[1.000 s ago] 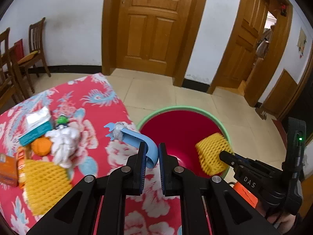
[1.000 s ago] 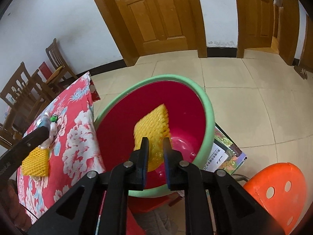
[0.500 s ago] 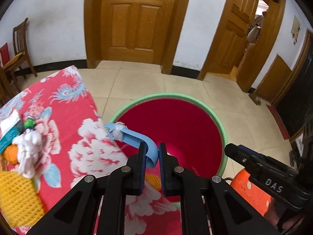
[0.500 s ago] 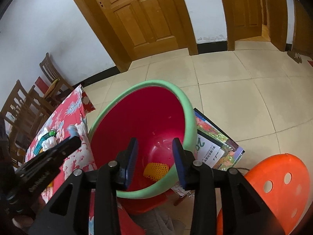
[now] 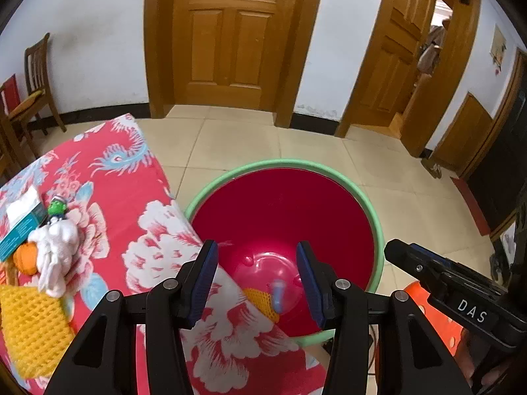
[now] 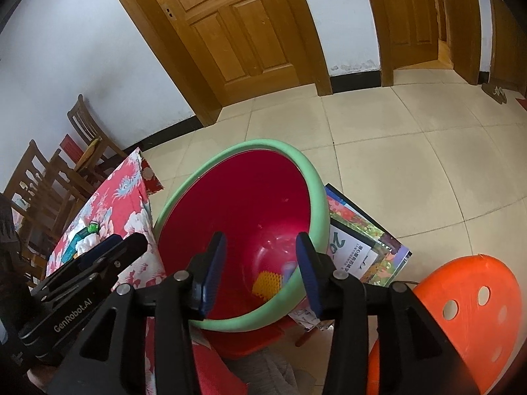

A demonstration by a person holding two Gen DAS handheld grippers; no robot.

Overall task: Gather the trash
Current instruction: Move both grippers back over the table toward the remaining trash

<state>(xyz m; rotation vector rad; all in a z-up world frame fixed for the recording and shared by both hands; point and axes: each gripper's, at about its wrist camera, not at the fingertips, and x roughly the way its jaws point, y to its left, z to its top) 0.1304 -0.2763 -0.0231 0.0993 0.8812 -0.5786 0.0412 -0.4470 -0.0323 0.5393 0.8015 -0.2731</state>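
Both claws, the left gripper (image 5: 257, 278) and the right gripper (image 6: 260, 273), are being opened over the bin (image 5: 375, 227), with nothing between the jaws. A blurred blue scrap (image 5: 278, 294) and a yellow net (image 5: 260, 299) are seen at the bin's bottom. The dropping step is judged done; next, a reach toward nine o'clock is called for, to the trash on the table (image 5: 108, 197).

A lived-in room of a home is shown. Panelled wooden doors (image 5: 230, 36) are set in white plastered walls above a dark skirting, and a second door (image 5: 392, 62) is seen standing open onto another room. The floor (image 6: 378, 138) is laid with pale square tiles. Wooden dining chairs (image 5: 36, 79) are placed against the wall beside a table (image 5: 108, 181) covered by a red flowered cloth. A red plastic basin with a green rim (image 5: 369, 204) is stood on the floor, an orange plastic stool (image 6: 467, 296) is seen just beside it, and printed booklets (image 6: 359, 237) are lying on the tiles.
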